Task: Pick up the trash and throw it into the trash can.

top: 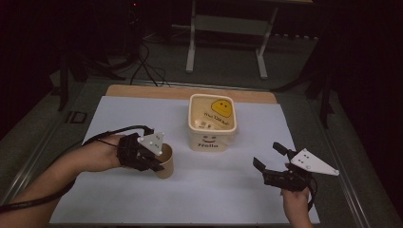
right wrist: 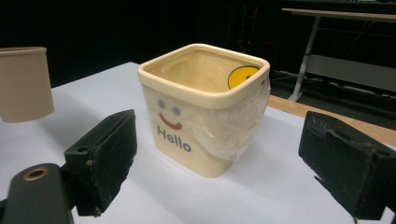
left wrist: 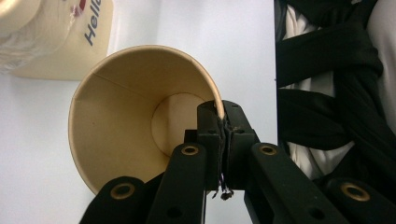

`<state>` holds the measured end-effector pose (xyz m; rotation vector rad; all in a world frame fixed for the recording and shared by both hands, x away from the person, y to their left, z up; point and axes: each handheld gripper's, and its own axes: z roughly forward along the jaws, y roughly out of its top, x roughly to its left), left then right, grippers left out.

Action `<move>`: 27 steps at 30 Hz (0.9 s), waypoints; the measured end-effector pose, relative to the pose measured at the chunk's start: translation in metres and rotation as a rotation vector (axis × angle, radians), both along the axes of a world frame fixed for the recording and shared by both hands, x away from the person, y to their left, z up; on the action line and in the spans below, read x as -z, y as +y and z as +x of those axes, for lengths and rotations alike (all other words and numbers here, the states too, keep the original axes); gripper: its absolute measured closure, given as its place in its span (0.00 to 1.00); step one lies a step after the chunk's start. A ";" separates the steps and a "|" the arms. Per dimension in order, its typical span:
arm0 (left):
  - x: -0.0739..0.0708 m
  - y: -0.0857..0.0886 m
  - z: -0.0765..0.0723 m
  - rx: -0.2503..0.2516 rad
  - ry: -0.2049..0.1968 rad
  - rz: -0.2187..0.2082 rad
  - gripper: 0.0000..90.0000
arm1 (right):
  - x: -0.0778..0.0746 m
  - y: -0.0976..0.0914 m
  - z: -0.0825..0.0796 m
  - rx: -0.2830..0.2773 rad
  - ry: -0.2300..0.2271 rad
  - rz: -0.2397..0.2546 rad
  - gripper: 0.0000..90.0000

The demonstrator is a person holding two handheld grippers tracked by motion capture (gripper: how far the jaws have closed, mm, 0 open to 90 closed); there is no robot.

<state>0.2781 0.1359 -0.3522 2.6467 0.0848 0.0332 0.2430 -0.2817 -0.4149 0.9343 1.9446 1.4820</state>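
Tan paper cup (top: 165, 161), left of table centre, rim pinched by left gripper (left wrist: 223, 135); looks light, thin-walled, crushable, so grip the rim gently. Cream square plastic tub (right wrist: 205, 107) with film liner mid-table. Right gripper (right wrist: 219, 168) spread wide, empty.

My left gripper (left wrist: 223, 122) is matt black plastic with brass-coloured rivets, its pads frayed at the edges, and it pinches the thin wall of a paper cup (left wrist: 140, 116), smooth and matt tan. The pads of my right gripper (right wrist: 233, 163) look rough and worn. The cream bin (right wrist: 205, 107) is smooth plastic with a soft sheen, lined with crinkled clear film. The table (top: 142, 114) wears a matt white sheet over a wooden edge.
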 end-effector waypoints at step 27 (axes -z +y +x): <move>-0.059 -0.039 0.027 0.071 -0.056 -0.008 0.99 | 0.000 -0.001 0.000 0.000 -0.005 0.000 0.13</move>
